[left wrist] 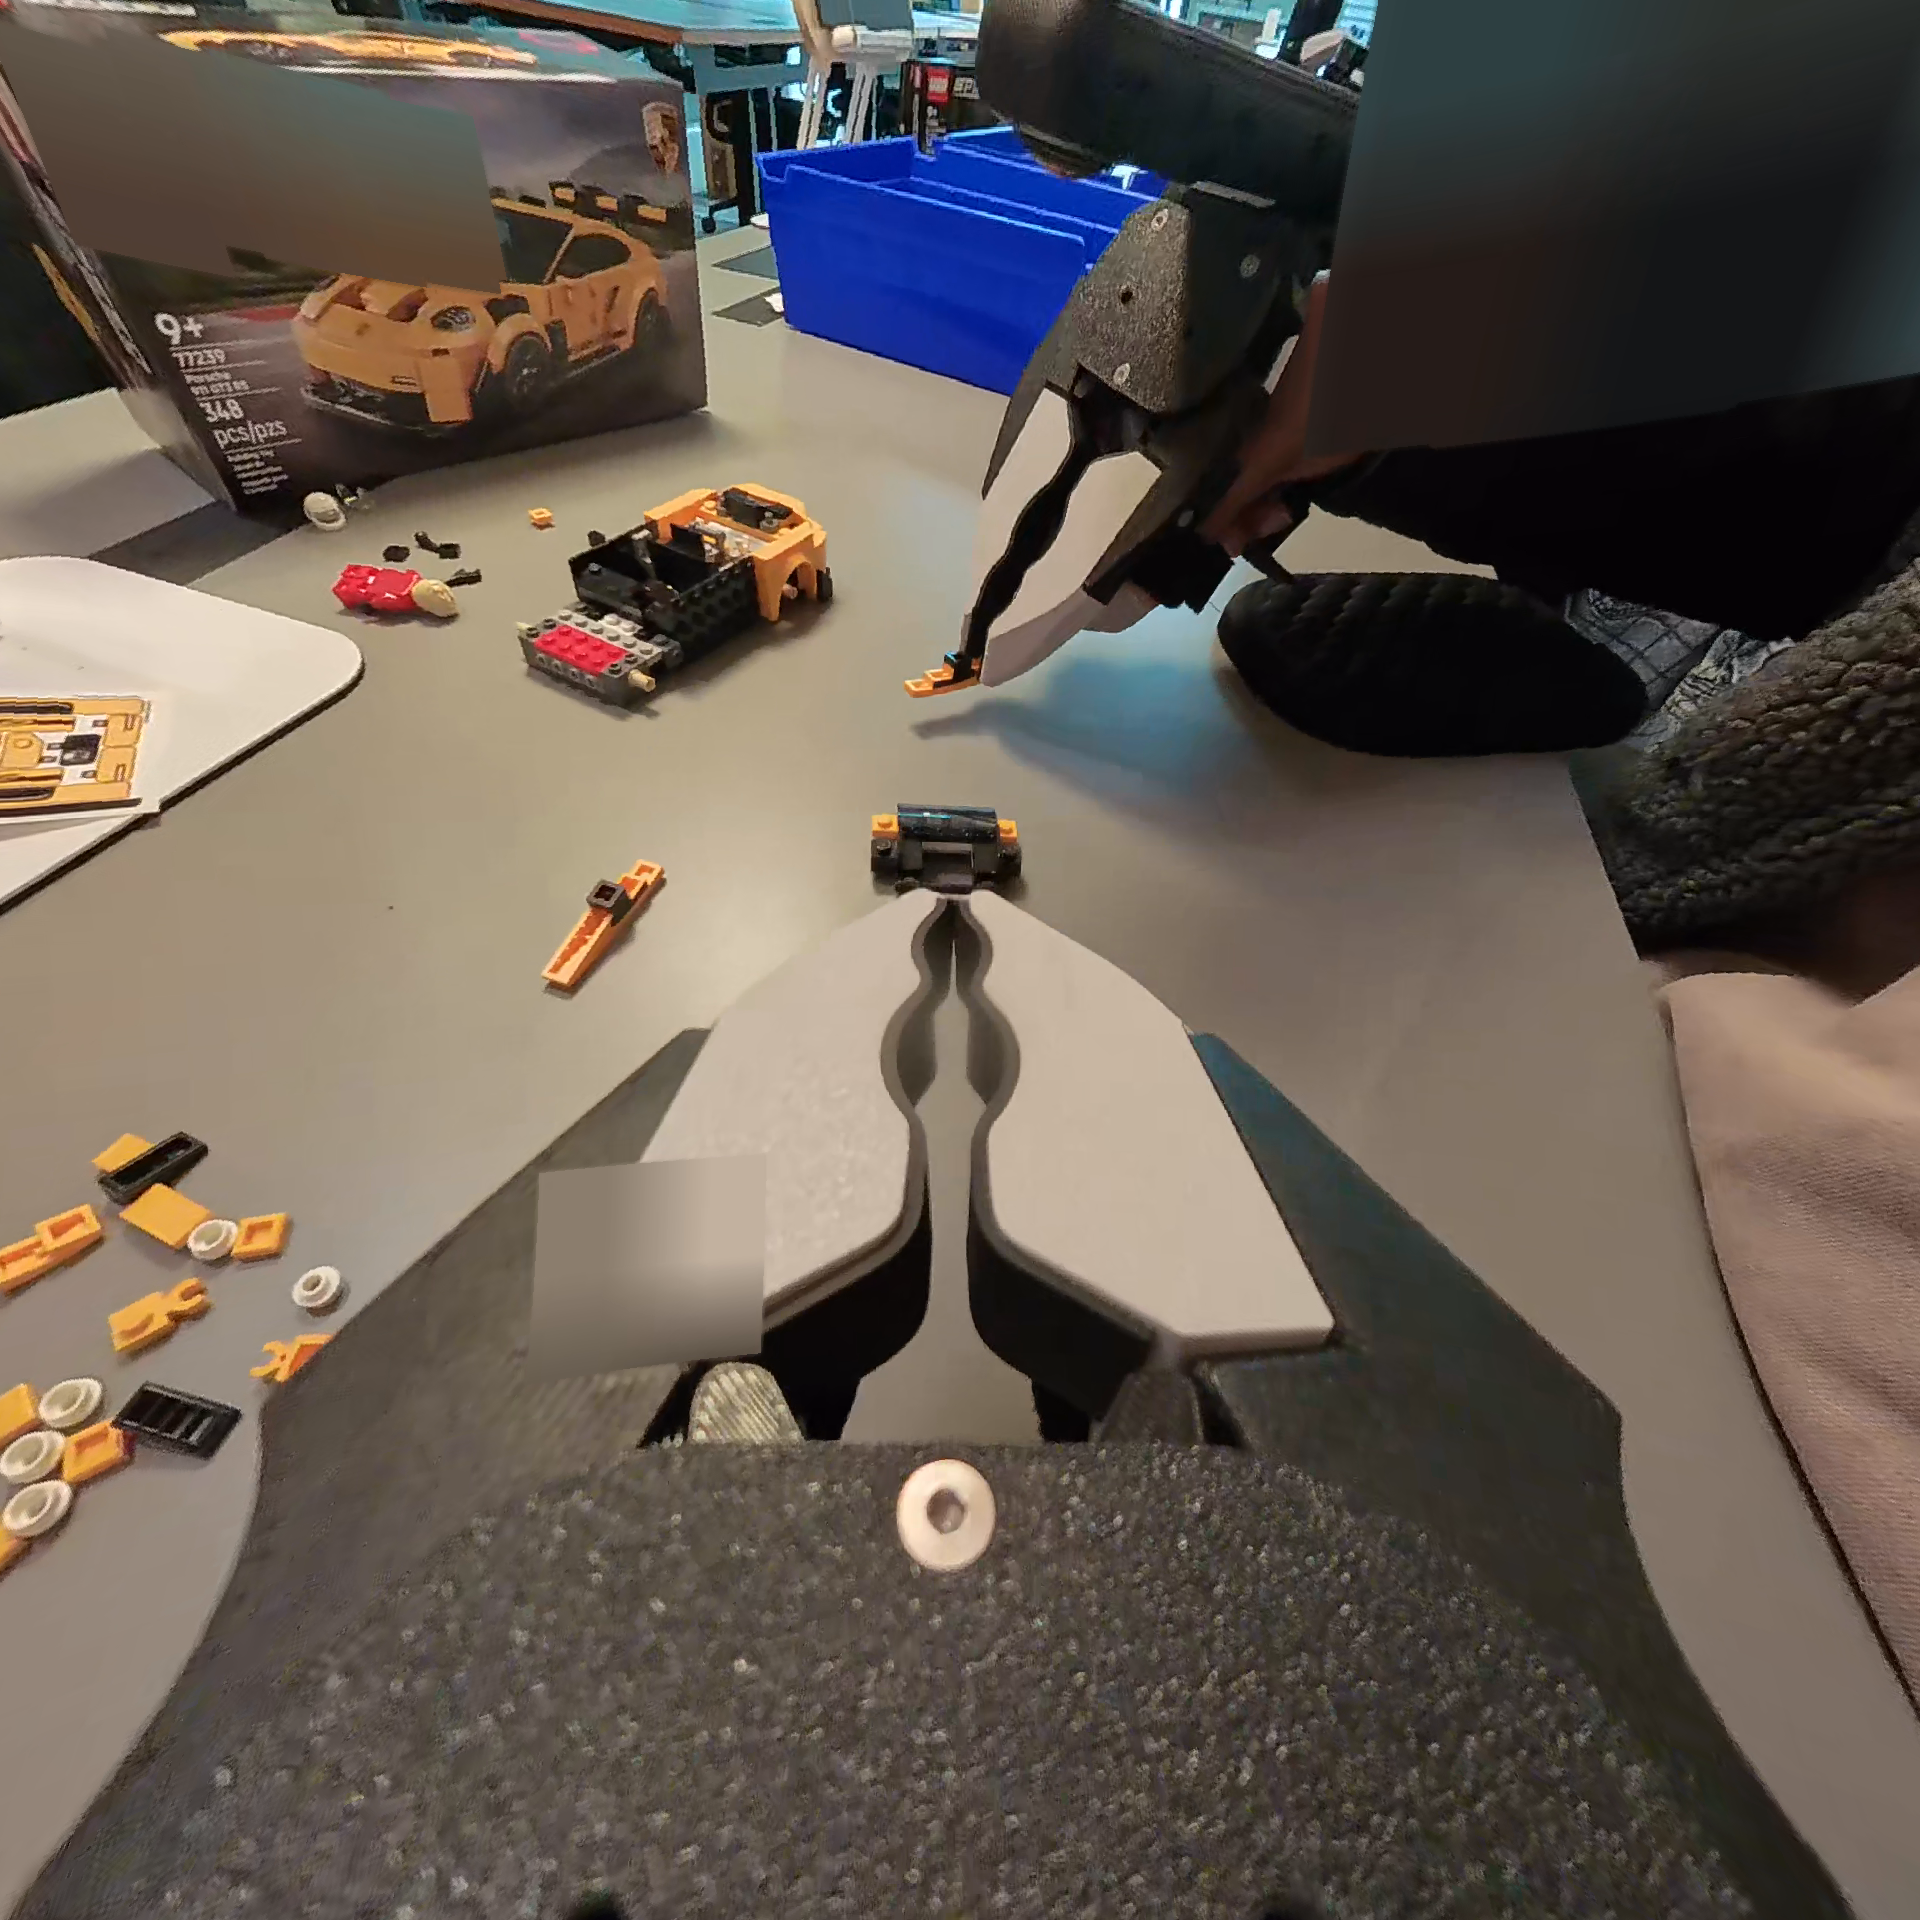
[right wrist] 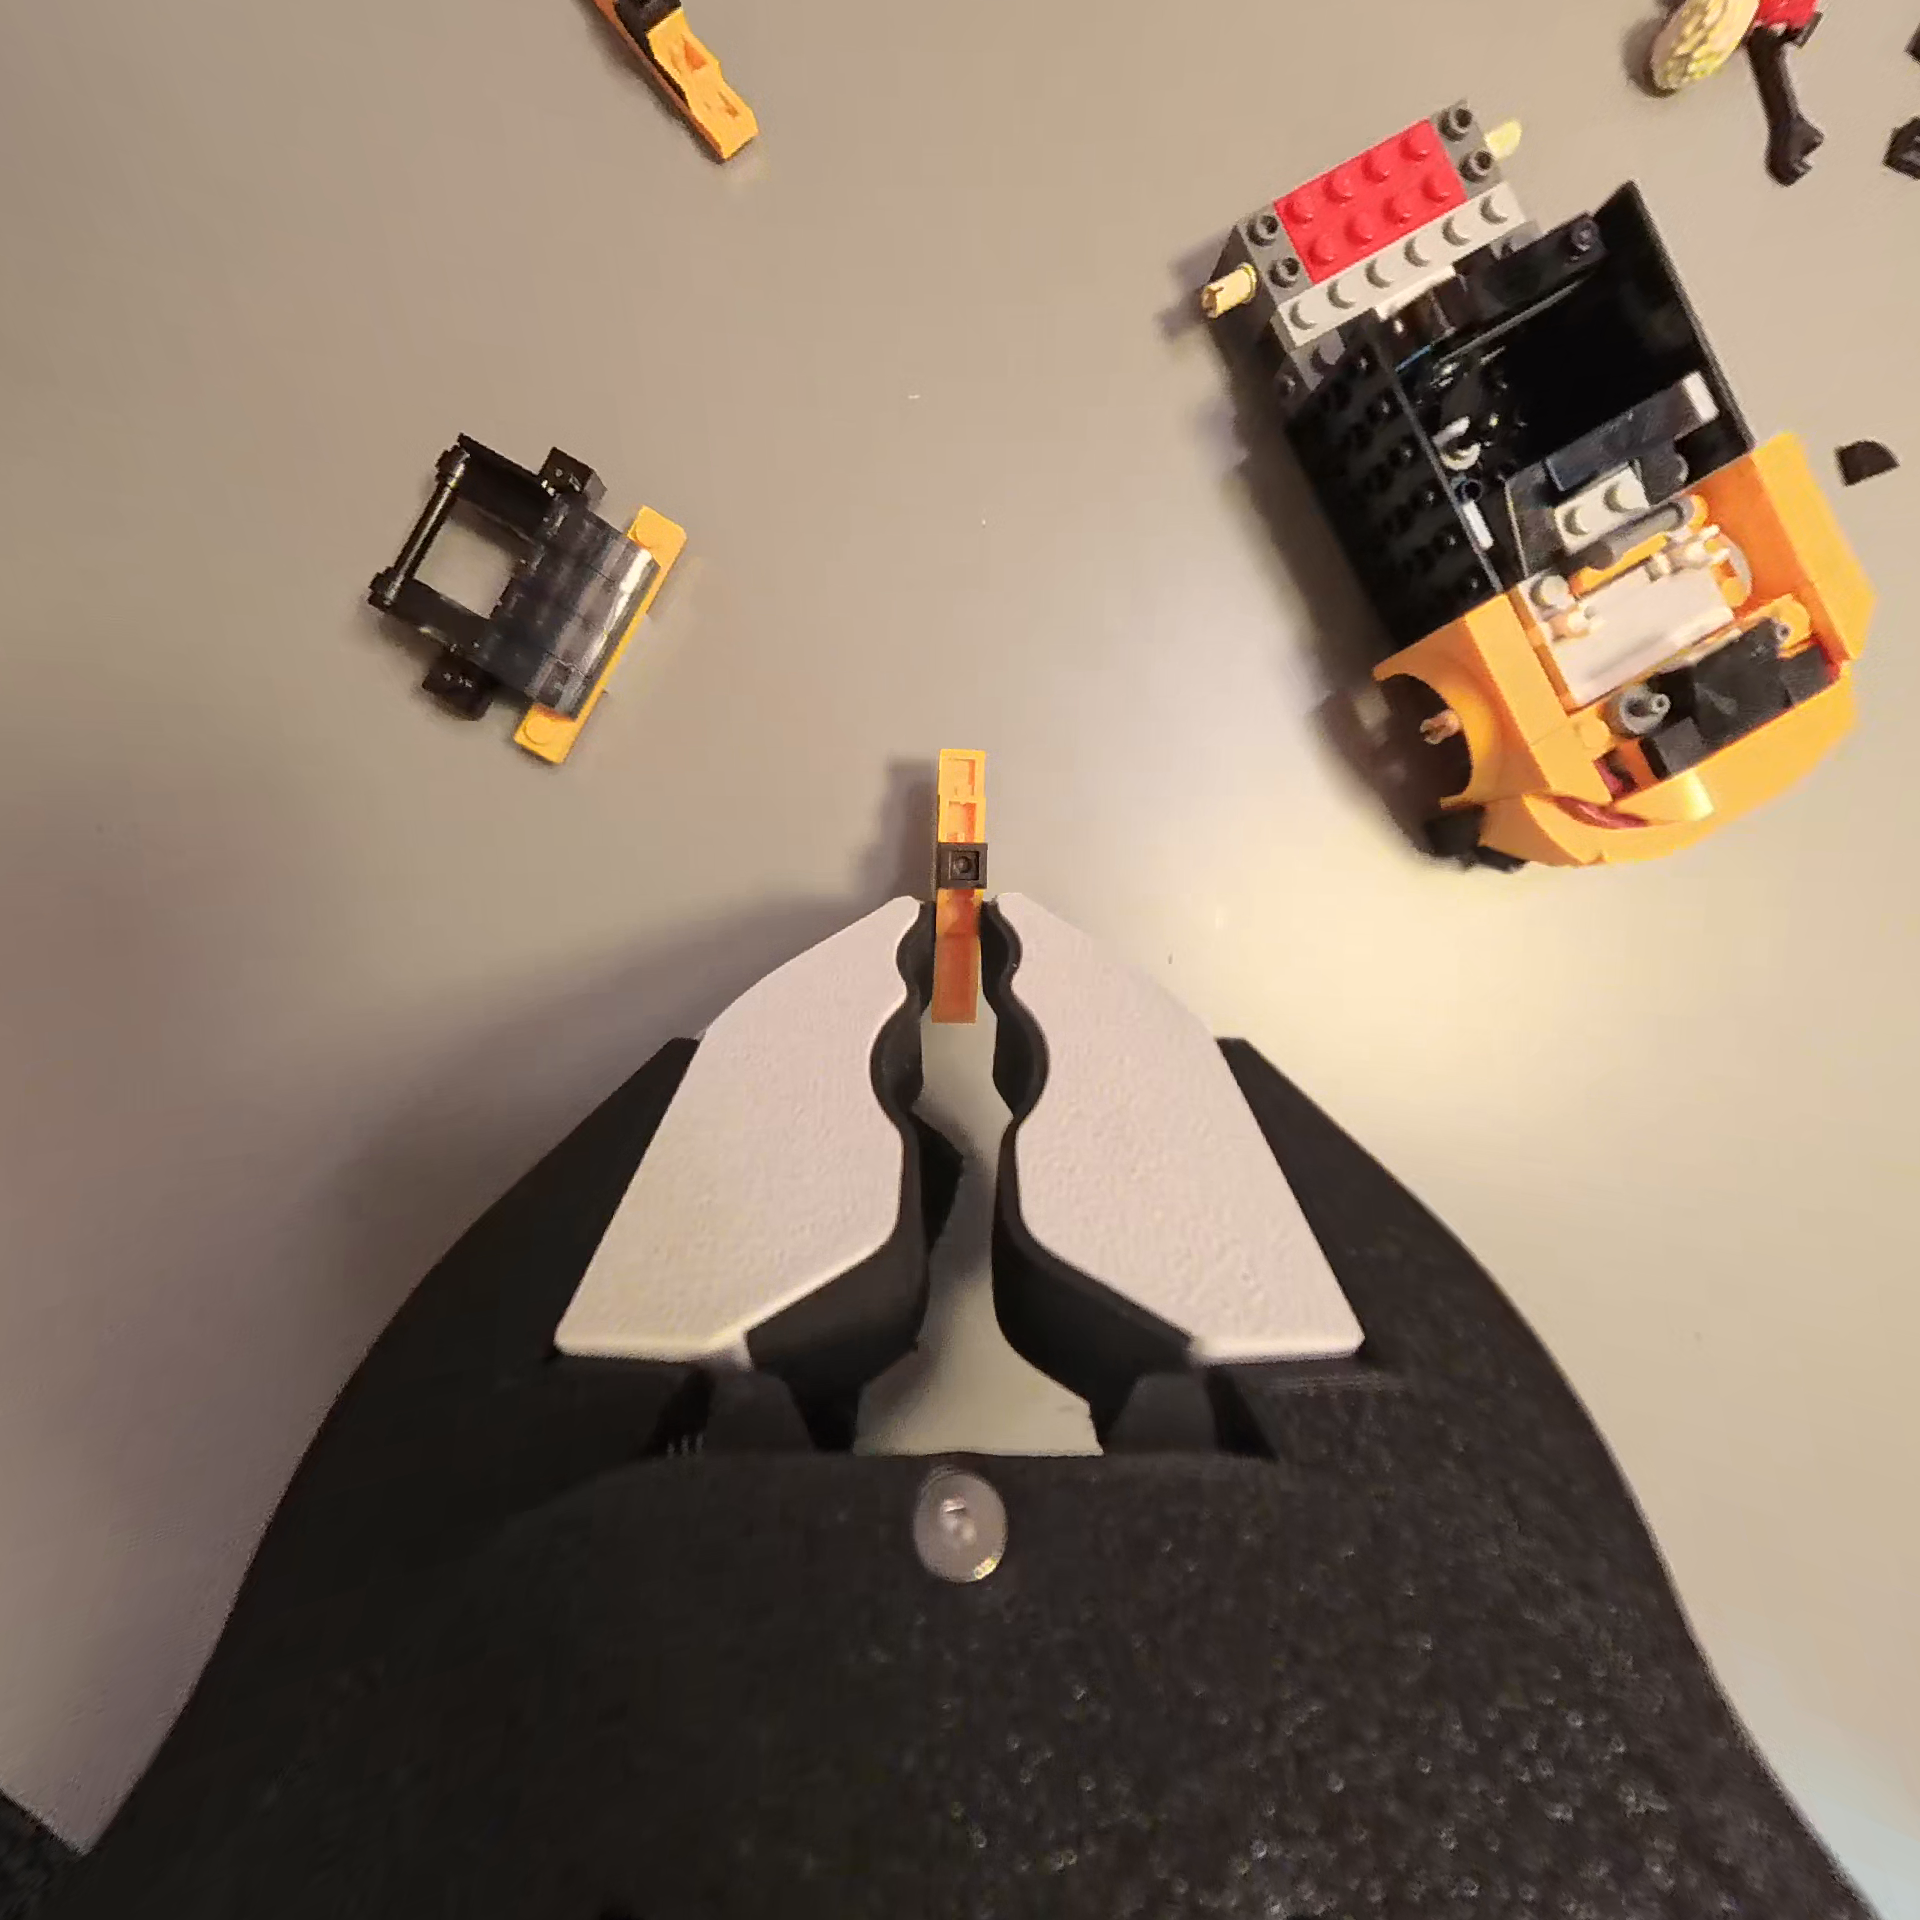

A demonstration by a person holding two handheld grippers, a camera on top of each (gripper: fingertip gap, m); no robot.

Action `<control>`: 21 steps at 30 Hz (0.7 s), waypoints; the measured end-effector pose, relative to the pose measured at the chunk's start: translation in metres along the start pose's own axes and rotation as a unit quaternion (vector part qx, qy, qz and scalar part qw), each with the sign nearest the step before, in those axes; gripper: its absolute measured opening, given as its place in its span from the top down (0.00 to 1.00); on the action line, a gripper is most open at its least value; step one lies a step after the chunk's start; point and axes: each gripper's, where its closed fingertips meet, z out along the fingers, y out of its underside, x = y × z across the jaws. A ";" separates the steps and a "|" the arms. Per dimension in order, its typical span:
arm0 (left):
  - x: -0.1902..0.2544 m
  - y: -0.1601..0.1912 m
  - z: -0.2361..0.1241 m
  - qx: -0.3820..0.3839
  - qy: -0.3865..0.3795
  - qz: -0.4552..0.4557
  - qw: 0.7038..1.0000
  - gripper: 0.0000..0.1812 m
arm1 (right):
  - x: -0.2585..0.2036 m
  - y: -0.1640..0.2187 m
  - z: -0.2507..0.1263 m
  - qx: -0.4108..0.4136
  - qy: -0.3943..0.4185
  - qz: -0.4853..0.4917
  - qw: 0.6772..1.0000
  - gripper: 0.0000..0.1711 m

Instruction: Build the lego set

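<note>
The car body [right wrist: 1538,520] stands half-built mid-tabletop, without wheels or roof. Right tongs [right wrist: 961,904] grip an orange strip [right wrist: 958,831]; left tongs [left wrist: 948,906], nearly shut and empty, touch the windscreen piece [left wrist: 943,844]. Many loose parts [left wrist: 156,1299] remain at the near left edge.

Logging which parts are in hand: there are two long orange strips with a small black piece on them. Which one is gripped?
The strip clamped in the right gripper. The other strip lies loose on the table.
</note>
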 end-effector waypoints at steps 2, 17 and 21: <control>-0.001 0.002 0.000 -0.005 -0.004 0.003 1.000 1.00 | 0.000 -0.002 0.003 -0.003 0.003 -0.007 1.000 0.95; -0.013 0.013 0.002 -0.026 -0.027 0.003 0.999 1.00 | 0.006 -0.051 -0.026 0.167 0.006 0.001 0.986 0.86; -0.024 0.019 0.004 -0.036 -0.049 -0.002 0.998 1.00 | 0.020 -0.090 -0.058 0.320 0.044 -0.010 0.946 0.81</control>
